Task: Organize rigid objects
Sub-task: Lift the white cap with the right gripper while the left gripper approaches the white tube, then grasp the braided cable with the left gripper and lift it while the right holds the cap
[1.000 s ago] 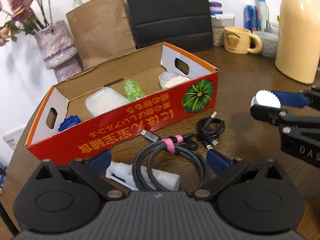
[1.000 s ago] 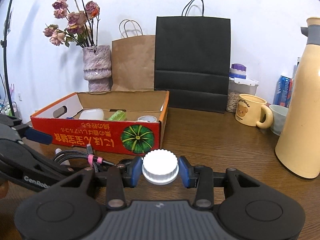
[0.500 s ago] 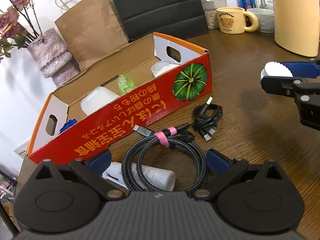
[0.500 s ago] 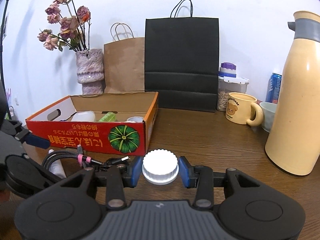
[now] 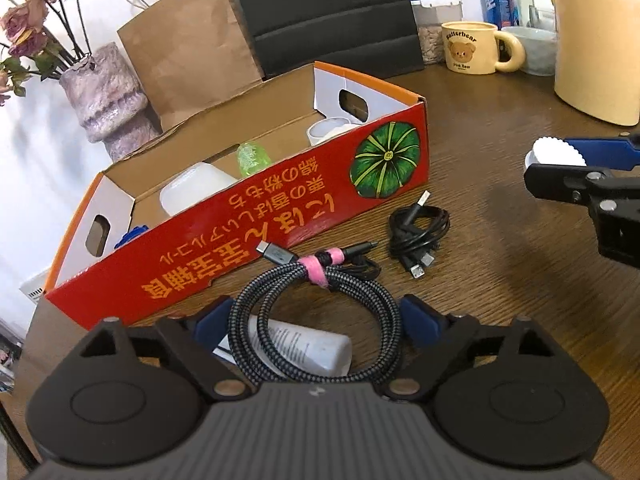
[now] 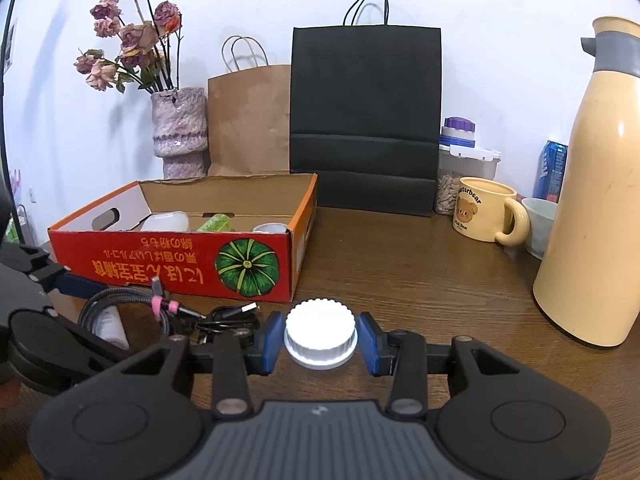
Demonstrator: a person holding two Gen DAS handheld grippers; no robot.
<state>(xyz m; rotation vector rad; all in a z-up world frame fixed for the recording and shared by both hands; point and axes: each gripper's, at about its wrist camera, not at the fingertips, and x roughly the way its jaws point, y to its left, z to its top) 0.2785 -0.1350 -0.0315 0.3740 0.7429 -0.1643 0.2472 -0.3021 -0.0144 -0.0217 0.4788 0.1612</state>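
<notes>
Gripping white ribbed cap (image 6: 320, 334) upright, right tongs (image 6: 320, 340) level

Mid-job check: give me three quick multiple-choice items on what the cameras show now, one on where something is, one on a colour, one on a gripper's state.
1. Where does the braided cable lie?
A. inside the box
B. on the table in front of the red box
C. beside the mug

2. What colour is the strap around that cable?
A. pink
B. yellow
C. white

3. What is the right gripper doing?
A. open and empty
B. shut on a cable
C. shut on the white ribbed cap

Answers: 1 B, the coil lies outside the box's printed wall. 2 A, a pink band wraps it. 3 C, both blue pads press the cap's sides.
</notes>
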